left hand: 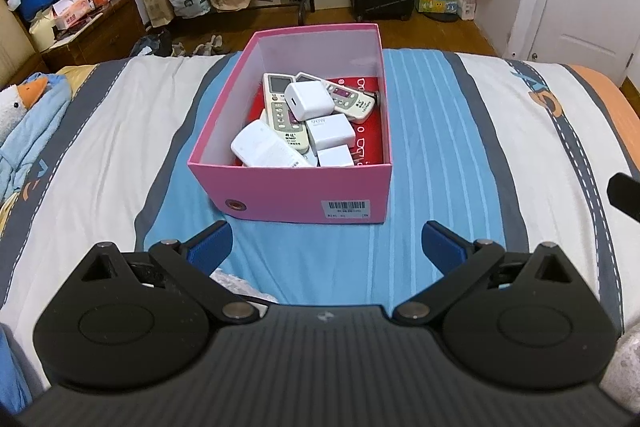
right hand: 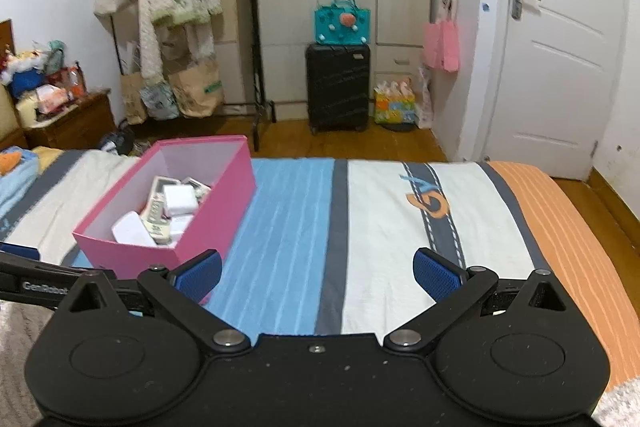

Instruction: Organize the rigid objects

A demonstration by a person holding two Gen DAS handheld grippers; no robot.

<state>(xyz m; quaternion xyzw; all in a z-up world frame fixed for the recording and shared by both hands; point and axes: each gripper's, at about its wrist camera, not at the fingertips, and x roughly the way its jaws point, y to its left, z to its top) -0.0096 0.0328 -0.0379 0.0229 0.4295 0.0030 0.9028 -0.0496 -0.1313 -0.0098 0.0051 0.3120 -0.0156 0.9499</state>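
Here, the left gripper (left hand: 327, 245) hangs low over the striped blue, white and grey bedcover (left hand: 432, 147), its blue-padded fingers (left hand: 211, 242) spread wide with nothing between them. Straight ahead of it stands the open pink cardboard box (left hand: 296, 193), its barcoded short end facing the gripper, presumably set on the middle of the bed so both hands can reach it. Inside, heaped rather than sorted, lie two cream remote controls (left hand: 285, 115), the longer one running down the middle, with a white cube-shaped charger (left hand: 309, 102) resting on top of them and more flat white power adapters (left hand: 331, 133) below, all over a red printed card (left hand: 366, 131) on the bottom. Further right, the right gripper (right hand: 318, 273) hovers over bare cover beside the box, equally wide apart and empty. No loose object shows on the bed, so the gathering looks about finished.
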